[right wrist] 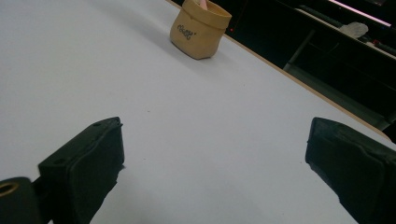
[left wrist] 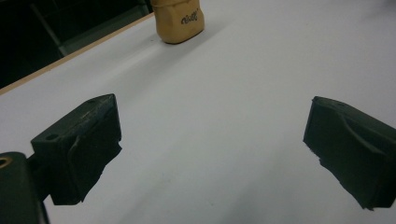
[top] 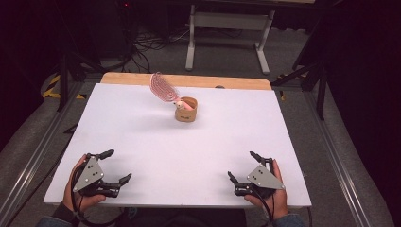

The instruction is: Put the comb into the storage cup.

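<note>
Left gripper point(top: 118, 166): sat in the lower left of the high view, jaws wide apart, nothing between them.
Right gripper point(top: 241, 165): sat in the lower right of the high view, jaws also wide apart and empty.
Tan cup point(top: 186, 109): stood upright in the upper middle of the white table point(top: 142, 137), well apart from both grippers.
Pink brush point(top: 164, 88): stood in the tan cup, its head tilted toward the upper left.
Left gripper view: the tan cup was at the top edge, left of the centre.
</note>
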The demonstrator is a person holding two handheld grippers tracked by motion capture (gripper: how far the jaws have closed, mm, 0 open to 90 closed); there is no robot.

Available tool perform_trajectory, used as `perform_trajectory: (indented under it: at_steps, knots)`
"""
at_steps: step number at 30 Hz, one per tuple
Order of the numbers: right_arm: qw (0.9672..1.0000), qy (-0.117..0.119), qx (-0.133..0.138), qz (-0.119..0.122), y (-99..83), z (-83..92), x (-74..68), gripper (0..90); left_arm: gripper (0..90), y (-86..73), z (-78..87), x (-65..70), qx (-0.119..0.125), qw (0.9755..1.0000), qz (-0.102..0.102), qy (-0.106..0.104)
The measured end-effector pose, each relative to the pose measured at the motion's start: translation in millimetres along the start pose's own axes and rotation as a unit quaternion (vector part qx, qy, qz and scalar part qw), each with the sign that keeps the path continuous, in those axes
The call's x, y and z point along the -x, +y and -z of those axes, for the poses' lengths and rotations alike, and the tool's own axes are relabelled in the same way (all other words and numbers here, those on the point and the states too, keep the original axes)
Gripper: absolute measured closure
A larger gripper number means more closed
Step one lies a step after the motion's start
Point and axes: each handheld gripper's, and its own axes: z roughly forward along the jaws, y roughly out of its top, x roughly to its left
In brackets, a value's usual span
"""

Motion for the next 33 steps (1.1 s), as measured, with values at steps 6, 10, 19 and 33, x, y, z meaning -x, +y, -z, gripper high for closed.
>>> perform_trajectory:
  at_steps: [6,10,19,33]
  knots:
    - [1.0,-0.001,0.002,-0.001,-0.6,0.5,1.2,5.0,5.1,0.4,-0.5,0.2,-0.004,1.0,-0.004,0.001]
    - [1.0,-0.004,0.002,0.0,-0.5,0.3,1.1,5.0,5.1,0.2,-1.3,-0.1,-0.005,1.0,-0.005,-0.001]
    - [1.0,-0.002,0.001,0.001,-0.5,0.1,0.8,5.0,5.2,0.2,-3.8,1.0,-0.011,0.9999,-0.007,-0.003]
    - [1.0,-0.001,0.002,-0.001,-2.0,1.3,2.1,5.0,5.7,1.1,-6.5,1.8,-0.019,0.9998,-0.009,-0.004]
